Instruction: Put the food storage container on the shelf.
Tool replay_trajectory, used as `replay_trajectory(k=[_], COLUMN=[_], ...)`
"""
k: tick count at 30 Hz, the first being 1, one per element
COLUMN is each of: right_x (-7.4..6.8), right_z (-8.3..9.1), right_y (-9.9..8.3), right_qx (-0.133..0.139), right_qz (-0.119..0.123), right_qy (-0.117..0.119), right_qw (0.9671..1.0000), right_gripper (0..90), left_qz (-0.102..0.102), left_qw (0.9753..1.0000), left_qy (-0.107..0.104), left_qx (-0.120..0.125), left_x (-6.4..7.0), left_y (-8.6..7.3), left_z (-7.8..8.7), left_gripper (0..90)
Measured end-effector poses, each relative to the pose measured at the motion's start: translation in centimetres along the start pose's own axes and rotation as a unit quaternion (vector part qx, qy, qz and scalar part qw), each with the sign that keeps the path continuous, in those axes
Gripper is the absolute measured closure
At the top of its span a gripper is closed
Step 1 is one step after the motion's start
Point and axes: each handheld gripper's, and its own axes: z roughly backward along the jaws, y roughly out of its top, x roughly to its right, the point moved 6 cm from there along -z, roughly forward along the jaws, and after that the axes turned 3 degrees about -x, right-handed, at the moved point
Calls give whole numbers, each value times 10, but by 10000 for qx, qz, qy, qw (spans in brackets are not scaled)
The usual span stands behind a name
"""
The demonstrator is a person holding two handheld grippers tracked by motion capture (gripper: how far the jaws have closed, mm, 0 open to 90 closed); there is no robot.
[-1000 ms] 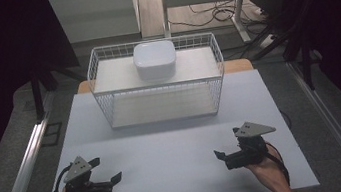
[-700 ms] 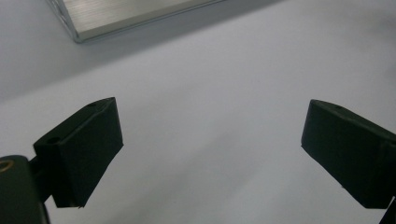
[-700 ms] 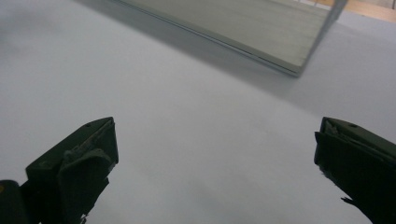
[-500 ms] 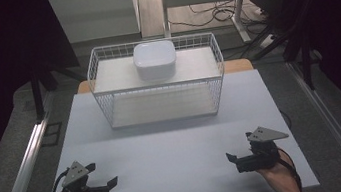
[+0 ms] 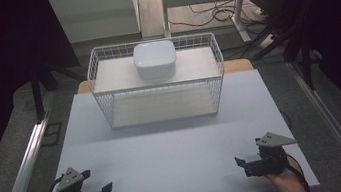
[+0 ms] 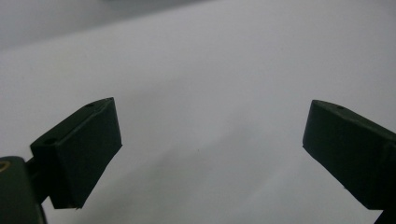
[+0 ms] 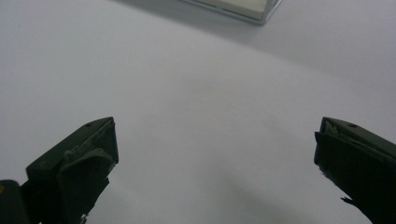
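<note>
From the high view, the left gripper (image 5: 102,190) and the right gripper (image 5: 241,162) sit low at the near edge of the white table (image 5: 177,160), one at each corner, both aimed inward. The white bowl (image 5: 155,60) lies upside down on the top shelf of the wire basket (image 5: 156,80) at the far side, well apart from both grippers. The hands are cut off by the bottom edge, and the dark surroundings hide whatever stands to the left and right.

In the left gripper view the two black jaws stand wide apart over bare table — nothing between them.

In the right gripper view the jaws are likewise spread wide and empty; a pale edge at the far top is probably the basket's base, though it is too cropped to be sure.

The likely trouble: reaching over the basket's raised rim, a jaw could catch the wire and shove the whole basket, or the smooth rounded bowl could slip from a pinch.
</note>
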Motion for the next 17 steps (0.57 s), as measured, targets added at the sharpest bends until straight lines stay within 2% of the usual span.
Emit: replay_trajectory(k=[6,10,13,17], right_x=[2,1,0,-2], right_z=[-3,-6,-10,-12], right_y=[-11,-16,-20,-21], right_qx=[-149,-307,-476,-541], right_qz=[-100,-166,-120,-44], right_qy=[22,76,88,33], right_qw=[9998,9994,9988,9985], right_gripper=[0,0,0,0], left_qz=[119,197,204,199], left_qw=[9995,9994,9994,9993], left_qy=[-152,-147,-139,-133], left_qx=[-235,-246,-259,-291], left_x=[-2,-3,-3,-3], left_y=[-6,-7,-7,-6], left_z=[-7,-7,-7,-8], left_gripper=[23,21,21,21])
